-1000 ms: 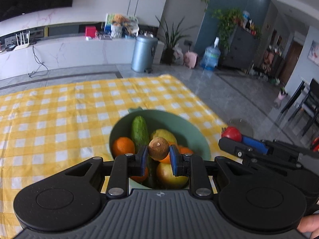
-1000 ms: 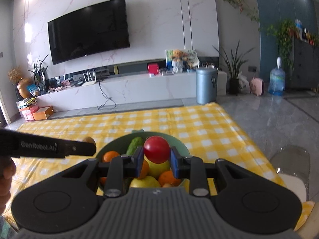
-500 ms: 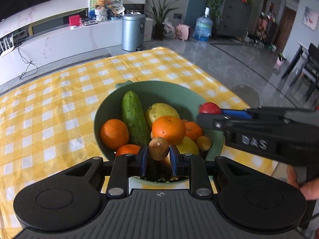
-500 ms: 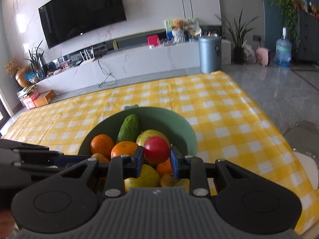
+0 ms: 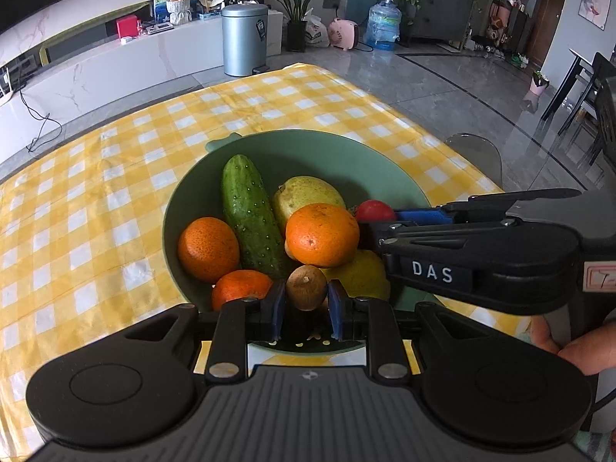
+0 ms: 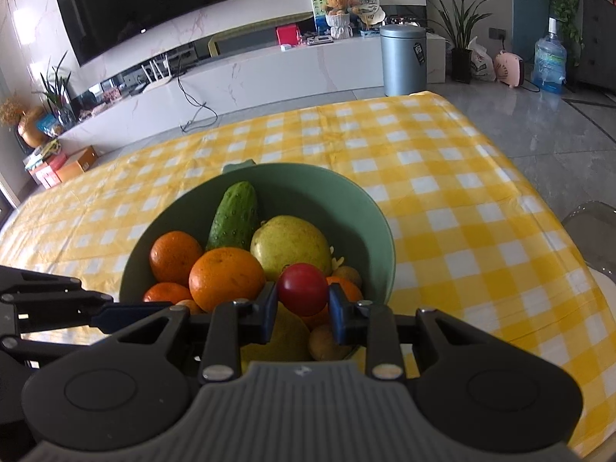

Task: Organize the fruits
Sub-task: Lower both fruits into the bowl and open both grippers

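Observation:
A green bowl [image 5: 331,154] [image 6: 308,181] on the yellow checked cloth holds a cucumber [image 5: 250,215], a pear [image 5: 308,194], several oranges [image 5: 321,233] and a lemon [image 5: 362,279]. My left gripper [image 5: 307,304] is shut on a small brown fruit [image 5: 307,287], low over the bowl's near side. My right gripper [image 6: 302,304] is shut on a red round fruit [image 6: 303,288] over the bowl's right part; it reaches in from the right in the left wrist view [image 5: 379,219], with the red fruit [image 5: 374,210] at its tip.
The bowl sits near the table's right edge [image 6: 539,208]. A transparent chair back [image 5: 473,150] stands just off that edge. Checked cloth [image 5: 77,200] spreads to the left and behind the bowl. A bin [image 6: 402,57] and a TV bench stand beyond the table.
Both grippers have come down and forward over the bowl, still holding their fruits. The right gripper has moved in close beside the left one.

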`<state>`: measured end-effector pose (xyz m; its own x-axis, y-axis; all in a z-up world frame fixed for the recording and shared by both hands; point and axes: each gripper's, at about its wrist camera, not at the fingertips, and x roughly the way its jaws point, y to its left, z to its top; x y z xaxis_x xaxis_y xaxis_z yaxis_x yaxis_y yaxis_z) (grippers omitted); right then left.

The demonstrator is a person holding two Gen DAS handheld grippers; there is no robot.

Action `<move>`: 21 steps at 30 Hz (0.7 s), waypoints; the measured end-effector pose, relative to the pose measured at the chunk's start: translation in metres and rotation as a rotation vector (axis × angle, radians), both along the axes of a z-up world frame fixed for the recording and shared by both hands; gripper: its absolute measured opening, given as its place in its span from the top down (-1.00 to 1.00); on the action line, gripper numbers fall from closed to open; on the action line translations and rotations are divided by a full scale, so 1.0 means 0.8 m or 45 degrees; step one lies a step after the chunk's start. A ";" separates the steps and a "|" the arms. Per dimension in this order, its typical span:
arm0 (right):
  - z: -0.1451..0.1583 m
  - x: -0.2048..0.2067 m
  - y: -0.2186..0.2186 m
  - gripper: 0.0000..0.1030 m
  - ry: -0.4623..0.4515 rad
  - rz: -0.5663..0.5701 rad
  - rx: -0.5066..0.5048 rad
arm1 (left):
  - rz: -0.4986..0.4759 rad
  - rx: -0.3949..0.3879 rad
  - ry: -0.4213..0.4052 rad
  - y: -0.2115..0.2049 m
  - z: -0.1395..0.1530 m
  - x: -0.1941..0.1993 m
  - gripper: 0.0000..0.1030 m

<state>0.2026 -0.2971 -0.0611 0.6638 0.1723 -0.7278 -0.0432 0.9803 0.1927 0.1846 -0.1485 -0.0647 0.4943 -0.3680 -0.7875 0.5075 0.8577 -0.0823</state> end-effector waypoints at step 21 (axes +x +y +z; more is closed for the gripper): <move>0.016 -0.017 -0.015 0.00 -0.089 -0.069 0.042 | 0.050 -0.049 -0.015 0.012 0.013 -0.014 0.05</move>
<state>0.1887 -0.3088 -0.0480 0.7220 0.1577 -0.6737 -0.0049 0.9748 0.2230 0.1734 -0.1388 -0.0544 0.5185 -0.3778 -0.7671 0.4744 0.8735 -0.1095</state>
